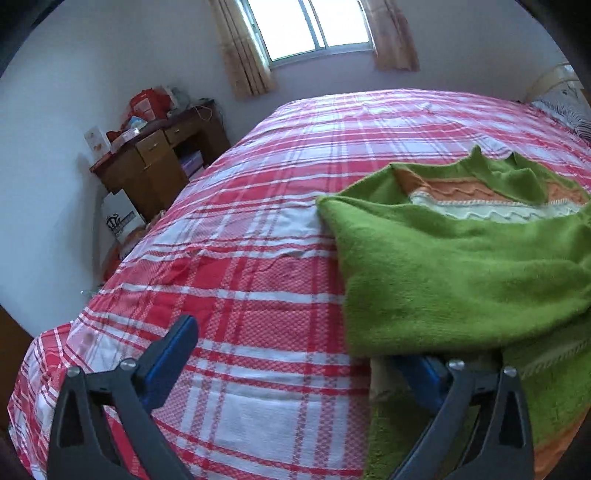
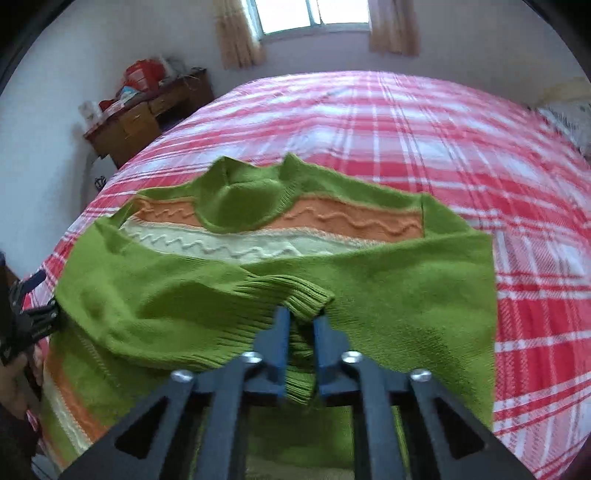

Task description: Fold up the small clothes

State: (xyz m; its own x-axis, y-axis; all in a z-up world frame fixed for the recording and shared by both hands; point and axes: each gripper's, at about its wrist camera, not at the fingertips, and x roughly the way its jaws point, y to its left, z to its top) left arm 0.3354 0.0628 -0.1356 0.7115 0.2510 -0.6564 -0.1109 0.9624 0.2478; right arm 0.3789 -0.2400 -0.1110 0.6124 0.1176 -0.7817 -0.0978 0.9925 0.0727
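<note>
Your right gripper (image 2: 301, 332) clamps the fuzzy green knit sweater's (image 2: 229, 302) ribbed cuff (between 2 blue fingers); your left gripper (image 1: 295, 369) gapes beside it.

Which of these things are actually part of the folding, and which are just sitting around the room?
Part of the job:
green sweater
right hand-held gripper, shut on the sweater's ribbed cuff
left hand-held gripper, open
plaid bedspread, the work surface

Just lying about:
wooden desk
red bag
curtains

Both wrist views look low across the bed (image 1: 258, 206) toward the window (image 2: 314, 14), sharing the sweater (image 2: 369, 288) close up
</note>
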